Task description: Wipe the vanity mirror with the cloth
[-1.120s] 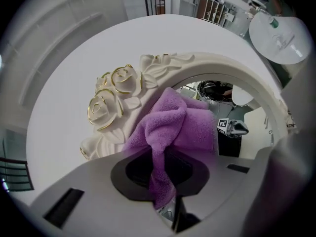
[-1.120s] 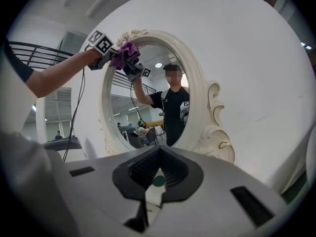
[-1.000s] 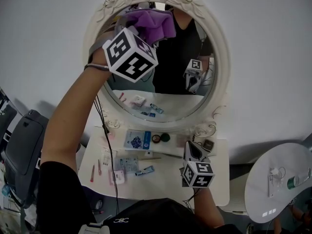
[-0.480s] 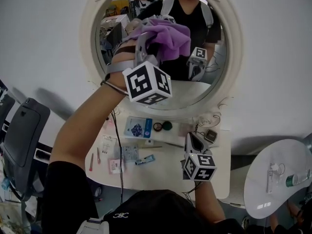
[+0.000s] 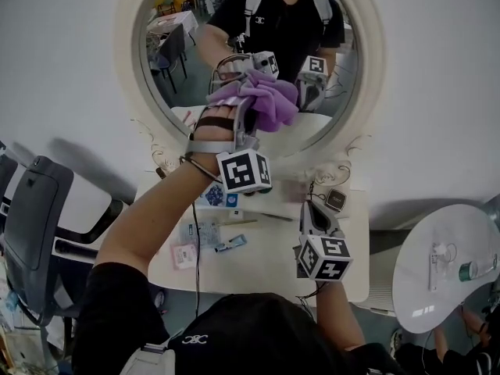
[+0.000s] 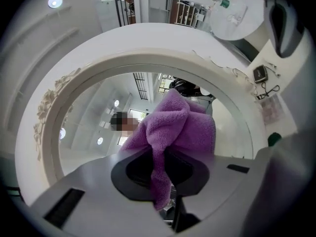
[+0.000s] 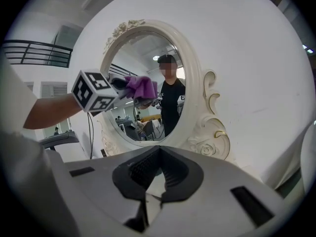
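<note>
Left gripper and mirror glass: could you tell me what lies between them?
The purple cloth, clamped in the left gripper, as the left gripper view shows.

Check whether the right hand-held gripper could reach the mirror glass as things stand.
Probably yes: the right hand-held gripper hangs low over the table, facing the mirror with nothing between them. The left hand-held gripper, clamping the purple cloth, covers only part of the glass.

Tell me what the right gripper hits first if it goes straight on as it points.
Most likely the lower rim of the white ornate oval mirror frame, or the glass just inside it; depth is unclear. Nothing stands between it and the right gripper in that gripper's view.
</note>
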Tool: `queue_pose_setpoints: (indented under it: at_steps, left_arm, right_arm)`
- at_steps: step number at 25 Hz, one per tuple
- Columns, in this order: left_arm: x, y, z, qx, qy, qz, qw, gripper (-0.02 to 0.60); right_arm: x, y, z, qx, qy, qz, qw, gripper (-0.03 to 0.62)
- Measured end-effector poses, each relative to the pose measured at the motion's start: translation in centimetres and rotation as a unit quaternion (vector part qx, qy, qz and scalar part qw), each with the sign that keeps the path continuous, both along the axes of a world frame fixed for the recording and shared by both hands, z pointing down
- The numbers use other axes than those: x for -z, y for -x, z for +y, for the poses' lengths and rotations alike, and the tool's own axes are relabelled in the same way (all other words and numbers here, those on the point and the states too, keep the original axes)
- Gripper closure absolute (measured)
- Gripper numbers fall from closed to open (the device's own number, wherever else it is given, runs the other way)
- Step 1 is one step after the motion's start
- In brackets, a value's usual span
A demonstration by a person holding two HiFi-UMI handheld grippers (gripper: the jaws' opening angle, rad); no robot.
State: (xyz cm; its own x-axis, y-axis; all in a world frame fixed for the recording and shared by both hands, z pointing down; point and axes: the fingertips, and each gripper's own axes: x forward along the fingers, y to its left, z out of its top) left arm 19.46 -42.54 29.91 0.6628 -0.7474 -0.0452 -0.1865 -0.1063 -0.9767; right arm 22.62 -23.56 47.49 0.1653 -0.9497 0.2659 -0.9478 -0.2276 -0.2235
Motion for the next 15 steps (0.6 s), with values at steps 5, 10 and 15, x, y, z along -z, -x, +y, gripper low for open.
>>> queue_pose_setpoints:
  at_steps: [5, 10, 15]
  left_arm:
    - [-6.0, -0.5, 0.1, -0.006, 0.015, -0.038, 0.9992, 0.525]
    - [-9.2, -0.8, 0.2, -0.006, 0.044, -0.052, 0.9977, 0.525]
    - [-13.9, -0.9, 0.2, -0.013, 0.051, -0.076, 0.9957, 0.525]
  right_arm:
    - [0.1, -0.1, 1.2, -0.010, 0.003, 0.005, 1.000, 0.585]
    - [0.2, -0.6, 2.5, -0.025, 0.006, 0.012, 1.000, 0.585]
    - [0.5, -0.8, 3.6, -0.037, 0.006, 0.017, 0.999, 0.585]
